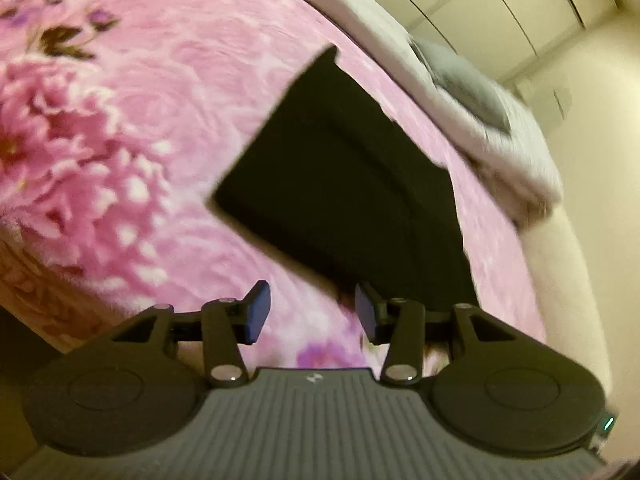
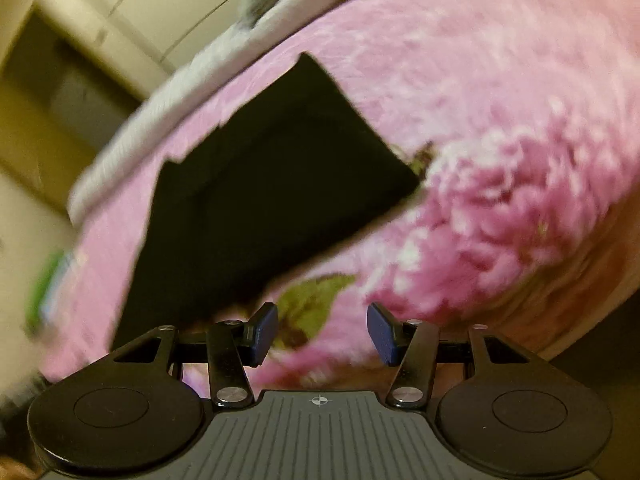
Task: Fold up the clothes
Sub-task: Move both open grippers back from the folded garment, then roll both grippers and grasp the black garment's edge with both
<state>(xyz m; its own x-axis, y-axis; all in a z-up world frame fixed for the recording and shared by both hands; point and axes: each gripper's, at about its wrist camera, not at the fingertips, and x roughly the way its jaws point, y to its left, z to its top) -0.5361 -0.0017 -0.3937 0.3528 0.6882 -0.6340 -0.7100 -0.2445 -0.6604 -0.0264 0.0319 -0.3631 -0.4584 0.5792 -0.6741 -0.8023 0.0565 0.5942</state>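
From your left wrist camera, the left gripper (image 1: 312, 312) sits with its jaws spread wide and nothing between the blue pads (image 1: 256, 312). Ahead of it the black garment (image 1: 340, 196) lies flat on the pink floral blanket (image 1: 160, 120), folded into a long, roughly rectangular shape. Its long axis runs from the near right, close to your right-hand pad, away to the upper middle, where one corner points toward the far edge of the bed. A lengthwise crease or seam shows faintly down its middle. Its near end lies just beyond your fingertips; whether it touches them you cannot tell. Beyond the blanket a white fluffy cover (image 1: 500, 152) carries a grey pillow (image 1: 464, 88), with pale cupboard doors (image 1: 500, 12) behind.

From your right wrist camera, the right gripper (image 2: 322, 334) is likewise spread wide and holds nothing. The garment (image 2: 260, 200) lies ahead and to the left on the blanket (image 2: 480, 120), its long axis running from the near left, just beyond your left-hand pad (image 2: 264, 332), up to a far corner at the upper middle. This view is motion-blurred. A green leaf print (image 2: 308, 300) shows on the blanket between your pads, and the cover (image 2: 200, 92) borders the far side.
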